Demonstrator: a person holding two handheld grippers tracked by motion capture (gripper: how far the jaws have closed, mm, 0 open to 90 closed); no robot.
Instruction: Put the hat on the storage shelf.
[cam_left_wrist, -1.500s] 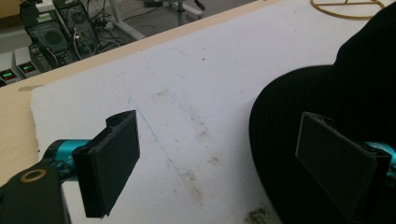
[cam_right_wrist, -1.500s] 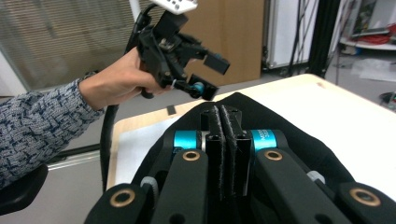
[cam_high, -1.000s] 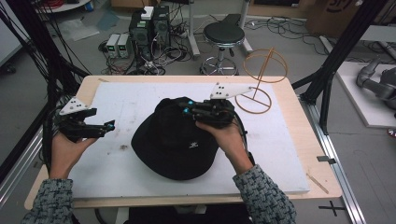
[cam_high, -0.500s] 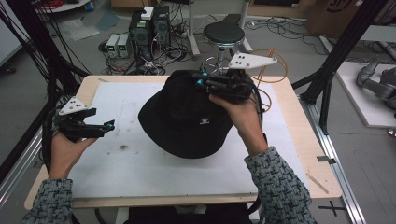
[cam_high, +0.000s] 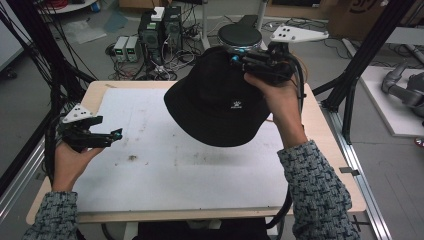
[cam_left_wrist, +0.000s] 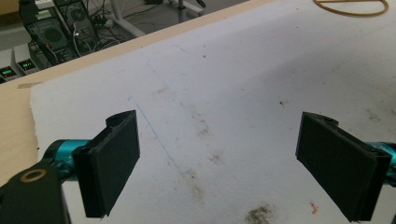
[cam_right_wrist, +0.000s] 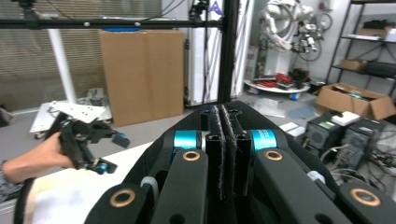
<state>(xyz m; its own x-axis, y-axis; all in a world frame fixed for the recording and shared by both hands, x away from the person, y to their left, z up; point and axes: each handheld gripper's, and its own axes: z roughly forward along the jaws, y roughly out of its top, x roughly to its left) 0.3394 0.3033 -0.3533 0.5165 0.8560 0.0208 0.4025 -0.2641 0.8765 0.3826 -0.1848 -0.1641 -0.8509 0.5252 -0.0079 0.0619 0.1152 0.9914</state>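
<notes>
- While the person's sleeves (cam_high: 320, 200) sit at the near edge of the table (cam_high: 320, 130), the white mat (cam_high: 190, 165) covers most of the tabletop, with dirty smudges near its middle.
- left gripper (cam_high: 102, 138) held just over the mat's left edge, well apart from the hat; jaws spread wide with bare mat between them in the left gripper view (cam_left_wrist: 217, 163); nothing held.
- left hand (cam_high: 70, 160) grips it from below; the grey three-cornered plate rides on top.
- black hat (cam_high: 220, 100) is lifted clear of the mat, hanging above the mat's far right part, brim tilted, small white logo facing the camera.
- right gripper (cam_high: 239, 56) is at the hat's top far edge, jaws pressed together on the hat fabric; the right gripper view shows the pads (cam_right_wrist: 215, 149) squeezed tight with black cloth (cam_right_wrist: 280, 130) around them.
- right hand (cam_high: 280, 95) sits just right of the hat.
- yellow ring (cam_left_wrist: 350, 5) lies on the mat's far part.
- black stool (cam_high: 240, 35) stands on the floor beyond the hat; electronics boxes (cam_high: 160, 30) are left of the stool.
- cardboard box (cam_right_wrist: 140, 70) stands farther back in the right gripper view.
</notes>
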